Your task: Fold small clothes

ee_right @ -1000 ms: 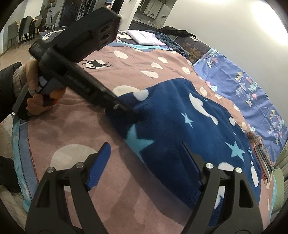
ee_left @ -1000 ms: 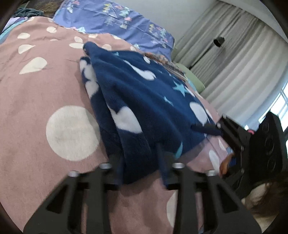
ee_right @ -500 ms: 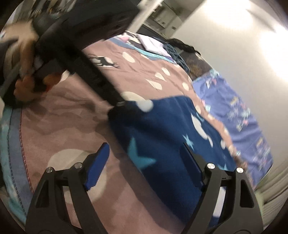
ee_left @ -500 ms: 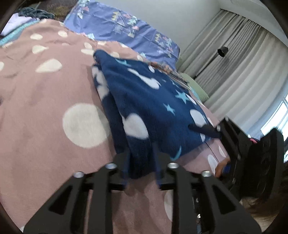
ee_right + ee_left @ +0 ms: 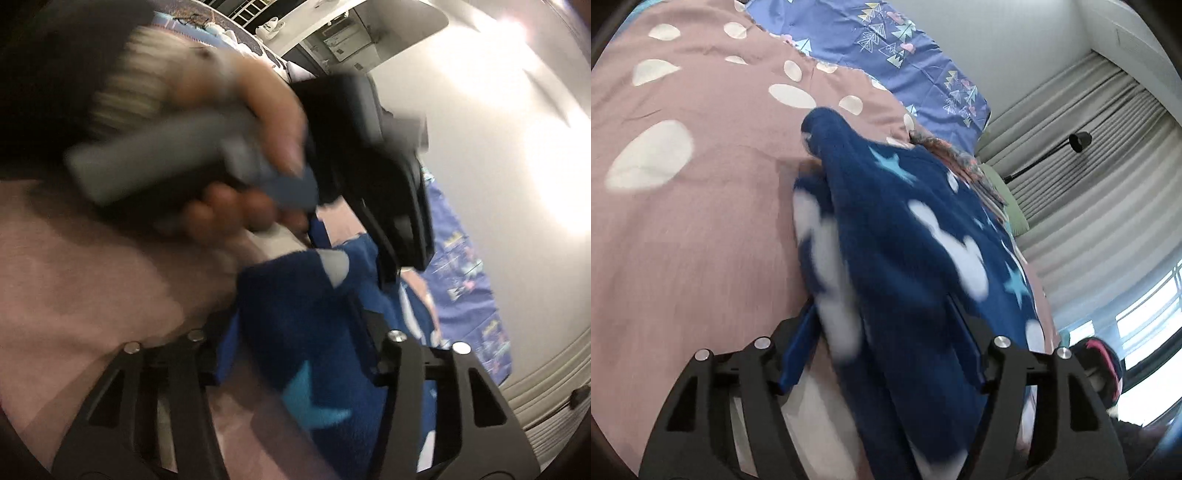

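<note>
A pink spotted bedcover [image 5: 701,229] lies under the navy fleece garment [image 5: 905,236]. The left gripper [image 5: 882,354] is opening and the right gripper [image 5: 295,347] closing, each with fleece between its spread jaws.

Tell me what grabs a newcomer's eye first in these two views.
The fluffy navy fleece garment with white blobs and turquoise stars dominates, heaped on the pink bedcover with white spots. It bunches between the left gripper, whose jaws are opening, and the right gripper, whose jaws are closing. Close before the right camera looms a blurred hand.
</note>
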`<state>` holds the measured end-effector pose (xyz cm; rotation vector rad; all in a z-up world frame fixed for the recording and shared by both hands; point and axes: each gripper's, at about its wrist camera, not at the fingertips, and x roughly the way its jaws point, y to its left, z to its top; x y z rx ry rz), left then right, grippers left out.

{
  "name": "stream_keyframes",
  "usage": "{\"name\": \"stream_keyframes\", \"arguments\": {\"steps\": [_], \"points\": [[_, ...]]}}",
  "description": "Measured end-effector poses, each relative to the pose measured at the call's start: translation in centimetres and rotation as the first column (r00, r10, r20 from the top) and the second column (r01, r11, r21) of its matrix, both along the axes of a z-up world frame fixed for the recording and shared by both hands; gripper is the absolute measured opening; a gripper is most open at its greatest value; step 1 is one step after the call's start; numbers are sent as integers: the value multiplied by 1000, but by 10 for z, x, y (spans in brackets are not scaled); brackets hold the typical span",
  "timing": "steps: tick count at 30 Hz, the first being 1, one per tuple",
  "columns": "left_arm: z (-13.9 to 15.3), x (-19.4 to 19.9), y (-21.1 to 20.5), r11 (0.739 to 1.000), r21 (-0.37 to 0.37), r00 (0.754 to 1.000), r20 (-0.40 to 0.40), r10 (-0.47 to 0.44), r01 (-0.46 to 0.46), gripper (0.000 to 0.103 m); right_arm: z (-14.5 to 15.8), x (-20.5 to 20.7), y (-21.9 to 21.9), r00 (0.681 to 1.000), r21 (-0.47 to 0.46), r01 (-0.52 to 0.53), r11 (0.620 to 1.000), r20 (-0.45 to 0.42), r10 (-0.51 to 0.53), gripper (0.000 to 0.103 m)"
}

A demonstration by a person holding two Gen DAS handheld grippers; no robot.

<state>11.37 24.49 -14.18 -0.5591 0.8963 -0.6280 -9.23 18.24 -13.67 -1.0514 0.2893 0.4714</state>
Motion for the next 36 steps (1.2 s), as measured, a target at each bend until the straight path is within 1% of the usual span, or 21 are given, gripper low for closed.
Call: {"name": "stream_keyframes", "arguments": {"steps": [2, 5, 6, 7, 8, 9, 10, 13, 15, 16, 18, 21, 22, 24, 27, 28, 29, 30, 31, 34, 36], "points": [[0, 15, 2, 999, -29, 1000, -4, 22, -22, 66, -4, 5, 3, 999, -15, 13, 1000, 32, -12, 35], [-2, 27, 5, 995, -69, 997, -31, 65, -67, 27, -8, 13, 7, 999, -15, 18, 1000, 28, -18, 21], [0, 28, 8, 993, -95, 997, -35, 74, -77, 23, -3, 13, 7, 1000, 4, 19, 1000, 4, -19, 20], [6, 22, 10, 990, -121, 997, 0, 76, -76, 22, 6, 11, 5, 1000, 35, 16, 999, -22, -15, 17], [12, 16, 10, 990, -120, 997, 38, 74, -69, 22, 23, 7, 2, 999, 97, 18, 995, -46, -14, 17], [18, 8, 9, 992, -107, 994, 91, 69, -59, 22, 33, 6, 0, 998, 130, 26, 991, -61, -18, 17], [19, 5, 9, 994, -96, 991, 114, 66, -55, 23, 39, 8, -2, 996, 145, 33, 989, -83, -21, 17], [-10, 15, 9, 995, -60, 997, 7, 75, -75, 26, 24, 22, -5, 987, 110, 40, 993, -158, -22, 17], [-9, 12, 15, 992, -91, 996, 15, 84, -82, 32, 9, 16, -5, 992, 73, 31, 997, -122, -22, 18], [-6, 11, 15, 993, -69, 995, 24, 94, -92, 36, 8, 11, -6, 994, 65, 24, 998, -103, -17, 20], [-4, 8, 16, 994, -27, 994, 36, 107, -106, 42, 11, 8, -7, 995, 82, 11, 997, -104, -2, 24], [-3, 7, 18, 993, -33, 993, 28, 117, -116, 45, 22, 4, -19, 995, 121, 4, 993, -103, 9, 38], [-3, 9, 17, 992, -33, 992, 28, 119, -118, 47, 22, 2, -21, 996, 120, 6, 993, -87, 4, 48], [-4, 20, 15, 992, -29, 993, 22, 120, -119, 52, 16, 2, -21, 998, 97, 12, 995, -68, -6, 52], [-5, 39, 8, 994, -17, 993, 21, 112, -112, 53, -1, 8, -7, 998, 44, 31, 999, -56, -29, 51], [-6, 43, 6, 994, 3, 993, 38, 108, -108, 52, -6, 11, -3, 999, 43, 27, 999, -30, -25, 32], [-8, 50, 5, 994, 14, 994, 36, 106, -107, 44, -11, 16, 2, 999, 21, 34, 999, -17, -33, 23], [-9, 54, 7, 993, 6, 993, 30, 115, -115, 31, -12, 17, 5, 999, 16, 35, 999, -19, -35, 21], [-10, 55, 9, 993, -12, 993, 27, 118, -118, 28, -4, 13, 5, 998, 43, 27, 999, -54, -25, 19], [-11, 46, 15, 990, -73, 991, 54, 123, -119, 25, 13, 12, -3, 985, 152, 70, 986, -167, -45, 18], [-11, 46, 14, 989, -66, 990, 42, 135, -132, 25, 5, 19, -4, 981, 138, 78, 987, -189, -51, 23]]}}
